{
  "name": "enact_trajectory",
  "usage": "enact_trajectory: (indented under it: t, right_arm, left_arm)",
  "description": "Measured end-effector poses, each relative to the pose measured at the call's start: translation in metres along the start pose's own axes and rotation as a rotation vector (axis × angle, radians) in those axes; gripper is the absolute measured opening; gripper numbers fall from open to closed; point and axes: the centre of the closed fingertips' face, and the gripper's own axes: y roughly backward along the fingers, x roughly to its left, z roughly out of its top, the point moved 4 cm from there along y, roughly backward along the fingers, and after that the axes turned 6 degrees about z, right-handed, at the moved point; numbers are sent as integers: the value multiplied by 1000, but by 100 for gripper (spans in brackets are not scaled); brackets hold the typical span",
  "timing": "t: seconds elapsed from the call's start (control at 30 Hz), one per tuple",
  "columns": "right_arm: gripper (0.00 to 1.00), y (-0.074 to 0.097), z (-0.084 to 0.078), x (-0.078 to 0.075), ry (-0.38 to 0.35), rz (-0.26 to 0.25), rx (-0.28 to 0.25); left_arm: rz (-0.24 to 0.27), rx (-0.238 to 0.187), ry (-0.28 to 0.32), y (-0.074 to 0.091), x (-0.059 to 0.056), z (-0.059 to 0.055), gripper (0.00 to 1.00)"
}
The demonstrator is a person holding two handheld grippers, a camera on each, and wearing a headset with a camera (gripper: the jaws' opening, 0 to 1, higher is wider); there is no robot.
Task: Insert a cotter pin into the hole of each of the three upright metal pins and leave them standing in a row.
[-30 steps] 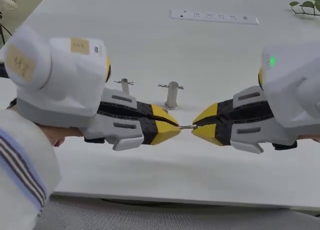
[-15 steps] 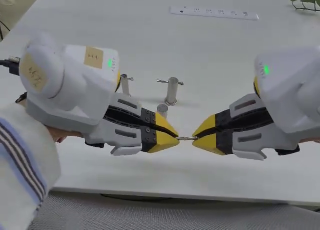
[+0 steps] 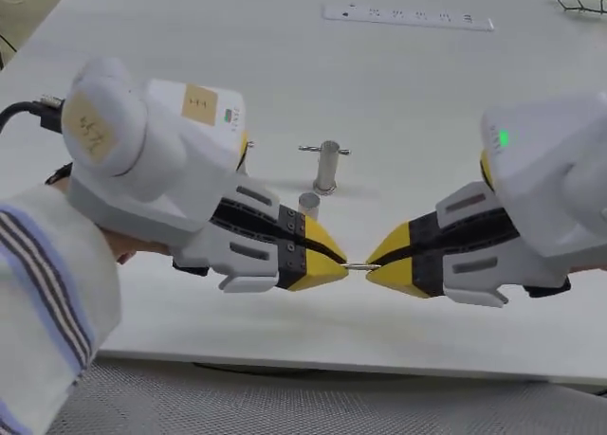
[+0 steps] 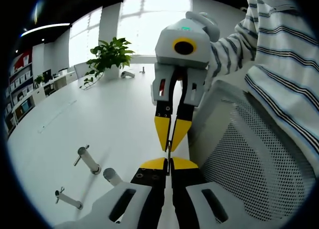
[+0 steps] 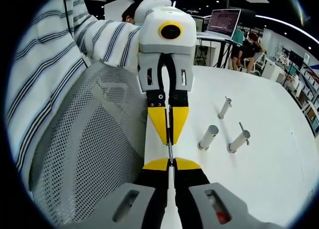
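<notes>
Thin silvery cotter pin [image 3: 358, 265] lies level over the table [image 3: 427, 122] near its front edge; left gripper [image 3: 338, 262] and right gripper [image 3: 376, 262] each pinch one end, jaws pressed together. Behind them stand a fitted metal pin [image 3: 326, 167] with a cotter through its top and, nearer, a bare metal pin [image 3: 308, 204]

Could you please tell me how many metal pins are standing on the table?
3, in the right gripper view: a bare pin in front, a second pin right of it holding a cotter pin, a third pin behind, likewise fitted.
</notes>
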Motion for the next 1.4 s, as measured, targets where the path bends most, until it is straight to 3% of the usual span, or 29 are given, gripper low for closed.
enact_trajectory:
  t: [0.1,0.17,0.27,0.5,0.67,0.83,0.9,0.97,1.4]
  right_arm:
    - [0,0,0,-1,2,3,1]
    - [0,-1,0,-1,2,7,5]
    - [0,-3,-1,-2,3,7,11]
    - [0,2,-7,-18,-32,-38,15]
    - [0,4,-11,-30,-52,-70,24]
    - [0,4,-12,-41,-69,-92,15]
    - [0,3,-13,-45,-74,-99,15]
    - [0,2,-13,-49,-79,-103,16]
    - [0,-6,-18,-66,-98,-97,19]
  left_arm:
    - [0,7,8,-1,1,-2,0]
    - [-13,30,84,-1,0,-5,0]
    - [3,32,59,-1,5,-6,0]
    - [67,52,70,7,22,-14,2]
    - [145,68,111,13,40,-18,8]
    - [252,56,154,20,61,-19,11]
    - [292,34,196,21,68,-18,16]
    - [293,35,190,21,71,-18,20]
    - [264,74,179,5,75,-22,17]
